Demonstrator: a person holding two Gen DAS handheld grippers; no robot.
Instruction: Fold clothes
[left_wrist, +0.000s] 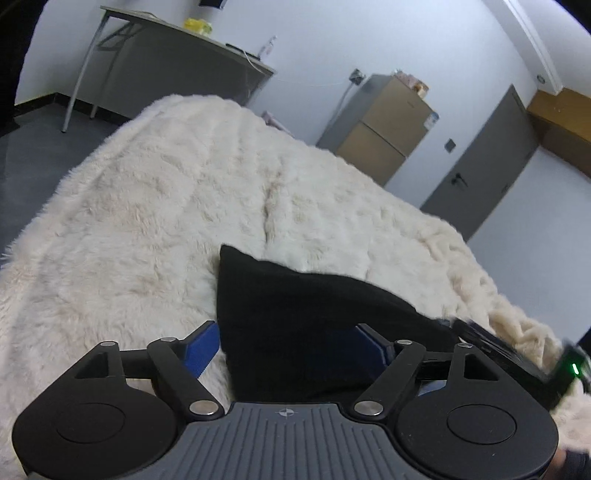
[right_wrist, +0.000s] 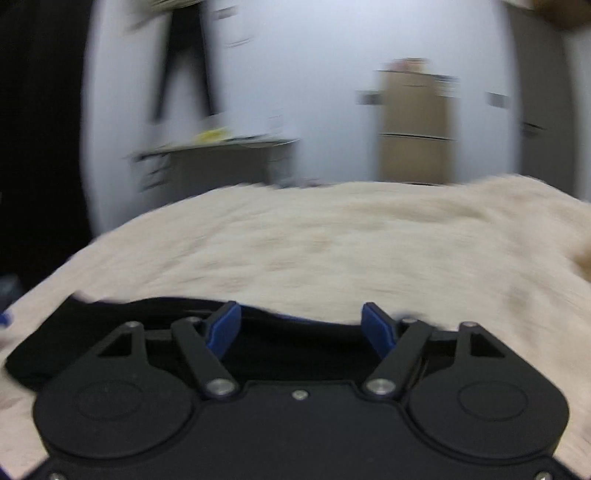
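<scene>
On cream blanket (left_wrist: 147, 206): black garment (left_wrist: 303, 317) (folded).

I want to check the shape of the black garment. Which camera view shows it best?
The left wrist view shows it best: the black garment is sharp there, with a pointed corner standing up against the cream fluffy blanket. In the right wrist view the black garment is only a low, blurred strip behind the gripper.
</scene>
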